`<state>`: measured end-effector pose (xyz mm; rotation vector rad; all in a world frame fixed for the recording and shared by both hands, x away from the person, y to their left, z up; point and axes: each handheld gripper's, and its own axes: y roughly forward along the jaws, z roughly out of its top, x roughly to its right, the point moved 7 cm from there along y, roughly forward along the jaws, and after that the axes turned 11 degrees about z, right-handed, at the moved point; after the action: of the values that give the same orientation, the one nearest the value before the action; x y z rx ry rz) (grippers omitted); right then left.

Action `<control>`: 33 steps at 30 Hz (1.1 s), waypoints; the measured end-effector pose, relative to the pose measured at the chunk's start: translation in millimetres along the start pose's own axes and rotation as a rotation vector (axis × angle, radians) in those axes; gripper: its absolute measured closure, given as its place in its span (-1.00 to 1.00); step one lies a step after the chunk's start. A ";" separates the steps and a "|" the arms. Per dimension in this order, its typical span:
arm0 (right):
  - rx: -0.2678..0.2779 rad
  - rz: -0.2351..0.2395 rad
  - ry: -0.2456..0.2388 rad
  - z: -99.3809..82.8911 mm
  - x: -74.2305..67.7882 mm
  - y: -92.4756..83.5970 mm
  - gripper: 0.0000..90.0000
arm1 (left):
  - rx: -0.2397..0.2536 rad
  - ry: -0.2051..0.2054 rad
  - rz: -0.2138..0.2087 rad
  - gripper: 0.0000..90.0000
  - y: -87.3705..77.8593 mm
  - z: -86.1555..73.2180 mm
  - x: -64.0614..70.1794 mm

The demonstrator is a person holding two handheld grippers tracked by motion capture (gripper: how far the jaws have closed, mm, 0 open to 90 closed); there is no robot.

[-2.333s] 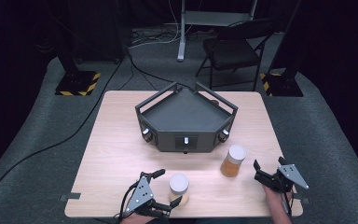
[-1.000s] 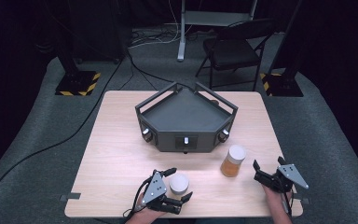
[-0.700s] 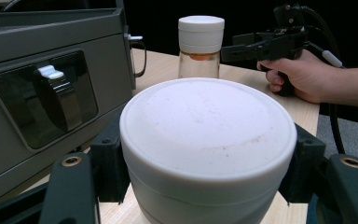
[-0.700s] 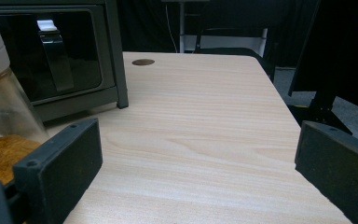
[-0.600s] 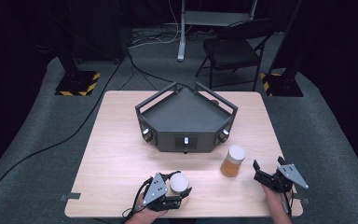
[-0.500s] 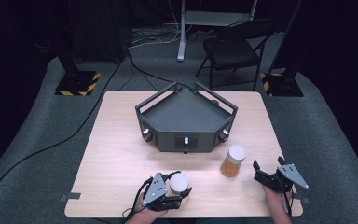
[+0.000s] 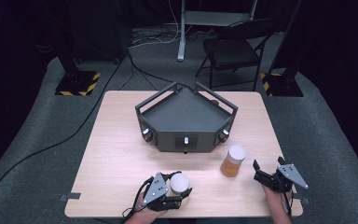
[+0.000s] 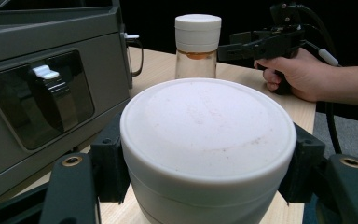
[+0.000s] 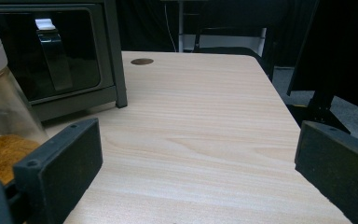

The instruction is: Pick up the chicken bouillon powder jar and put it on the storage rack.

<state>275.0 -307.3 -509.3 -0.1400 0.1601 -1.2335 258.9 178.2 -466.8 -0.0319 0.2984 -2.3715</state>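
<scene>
A white-lidded jar (image 7: 179, 181) stands near the table's front edge, and my left gripper (image 7: 182, 188) is shut on it. In the left gripper view the broad white lid (image 8: 207, 123) sits between both jaws, whose pads press on its sides. A second jar (image 7: 233, 161) with a white cap and amber contents stands to the right, in front of the grey angular box (image 7: 186, 119). My right gripper (image 7: 257, 171) rests on the table just right of that jar, open, with nothing between its jaws. In the right gripper view the amber jar (image 9: 0, 135) stands outside the left jaw.
The grey box (image 8: 37, 93) has a dark front window with a white latch and knobs at its corners. Bare wood of the table (image 7: 121, 154) lies to the left of the jars. A folding chair (image 7: 233, 51) and floor stands are behind the table.
My left gripper's jaws, open around the white-lidded jar a second ago, have closed onto it. The right gripper and the amber jar have not moved.
</scene>
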 end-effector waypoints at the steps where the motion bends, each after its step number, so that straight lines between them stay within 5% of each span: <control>1: 0.001 0.000 0.000 0.0 0.0 -0.1 -1.00 | -0.002 0.002 -0.002 -0.26 0.4 0.7 0.6; 13: 0.000 -0.001 0.001 0.0 0.0 -0.1 -1.00 | 0.013 0.010 -0.051 -0.26 -1.1 16.0 -1.8; 19: 0.001 -0.001 0.003 -0.1 0.1 -0.1 -1.00 | 0.014 -0.025 -0.085 -0.26 -1.1 26.4 -14.6; 33: -0.001 0.000 0.005 0.2 0.3 0.1 -1.00 | 0.033 0.007 -0.118 -0.26 0.8 58.6 -32.9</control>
<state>275.2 -307.5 -509.2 -0.1376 0.1647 -1.2336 289.9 188.0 -407.9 -0.0272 0.2676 -2.4935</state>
